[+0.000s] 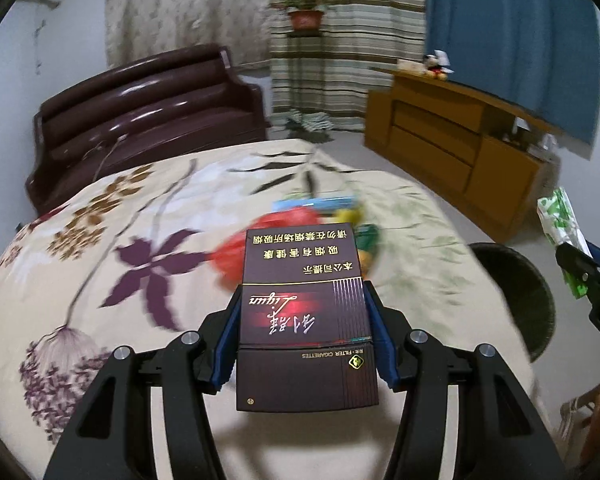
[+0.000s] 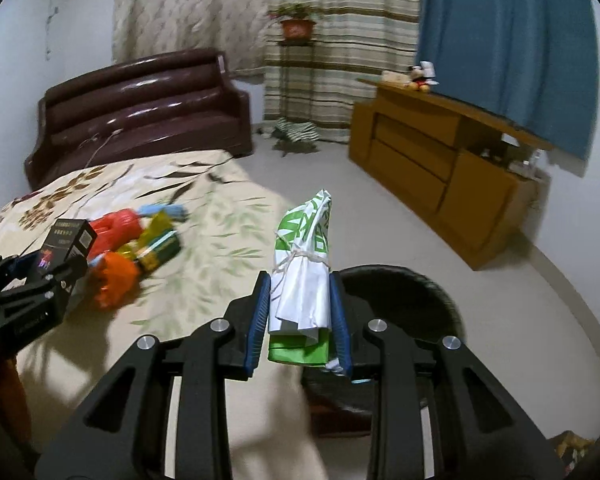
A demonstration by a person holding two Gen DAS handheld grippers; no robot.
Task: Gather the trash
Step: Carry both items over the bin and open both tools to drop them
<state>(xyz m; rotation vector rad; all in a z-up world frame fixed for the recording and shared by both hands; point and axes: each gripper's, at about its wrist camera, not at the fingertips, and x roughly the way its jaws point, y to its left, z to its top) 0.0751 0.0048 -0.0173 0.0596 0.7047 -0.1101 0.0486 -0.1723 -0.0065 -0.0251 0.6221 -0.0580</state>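
Observation:
My left gripper (image 1: 302, 312) is shut on a dark maroon cigarette pack (image 1: 302, 300) and holds it above the floral bedspread (image 1: 100, 240). My right gripper (image 2: 300, 308) is shut on a green and white wrapper tied with string (image 2: 304, 264), held over the rim of a black round bin (image 2: 400, 300) beside the bed. The bin also shows in the left wrist view (image 1: 516, 292). A pile of trash lies on the bed: a red wrapper (image 2: 114, 224), an orange one (image 2: 114, 276), a green box (image 2: 160, 250) and a blue piece (image 2: 176, 211).
A dark leather sofa (image 2: 140, 108) stands behind the bed. A wooden cabinet (image 2: 440, 160) with toys on top lines the right wall under a blue curtain (image 2: 500, 40). A potted plant (image 2: 296, 24) stands on a rack by the striped curtain. Grey floor lies between.

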